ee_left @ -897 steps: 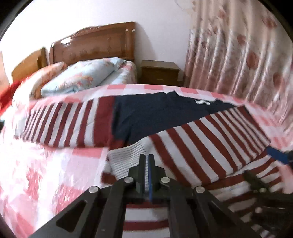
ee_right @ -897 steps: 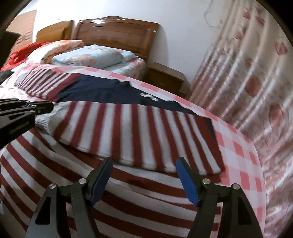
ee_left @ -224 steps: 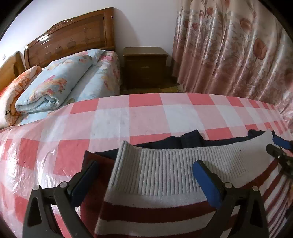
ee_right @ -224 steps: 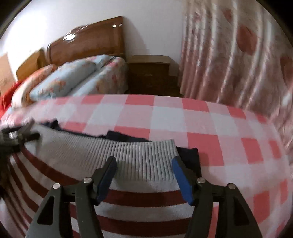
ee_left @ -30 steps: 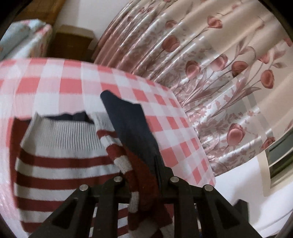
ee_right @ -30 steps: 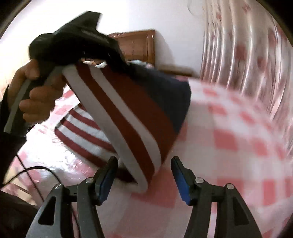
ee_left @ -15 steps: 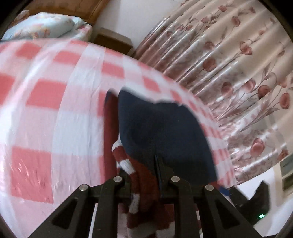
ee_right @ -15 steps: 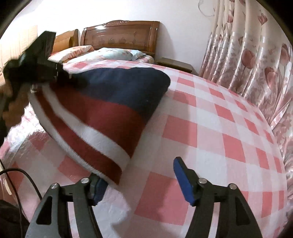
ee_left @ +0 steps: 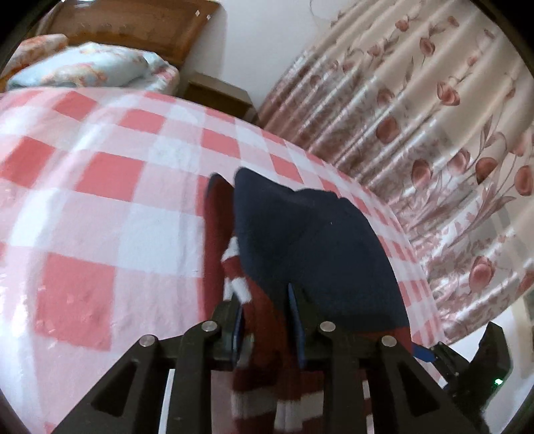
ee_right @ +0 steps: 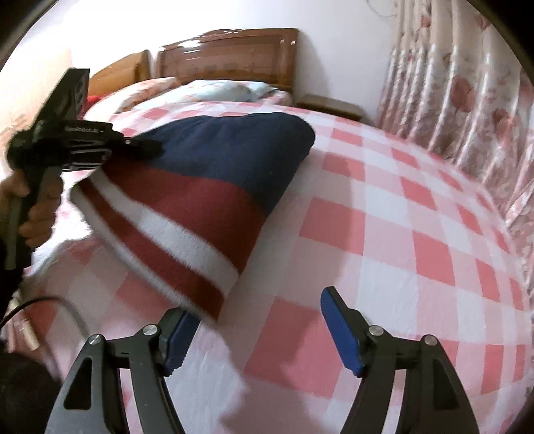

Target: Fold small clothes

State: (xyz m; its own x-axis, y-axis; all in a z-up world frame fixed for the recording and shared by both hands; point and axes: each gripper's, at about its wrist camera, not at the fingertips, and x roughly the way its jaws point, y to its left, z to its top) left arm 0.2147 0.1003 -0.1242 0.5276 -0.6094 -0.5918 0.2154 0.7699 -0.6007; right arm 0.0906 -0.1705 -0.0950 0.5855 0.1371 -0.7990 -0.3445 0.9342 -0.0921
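The folded knit sweater [ee_right: 207, 193], a thick soft bundle with a navy top and red and white stripes, rests on the smooth pink-checked bed cover [ee_right: 400, 233]. At the sweater's left edge the left gripper [ee_left: 267, 320] pinches its ribbed layers. Just beside its lower striped corner, the right gripper [ee_right: 257, 330] has just been opening; its blue pads [ee_right: 340, 330] are spread apart with only cover between them.

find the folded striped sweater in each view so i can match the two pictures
Left wrist view: the folded sweater fills the lower centre, its navy part uppermost, clamped in the left gripper.
Right wrist view: it sits left of centre, navy above the red and white stripes, held at its left edge by the left gripper; the right gripper is open and empty.
Shared landmark: the wooden headboard.
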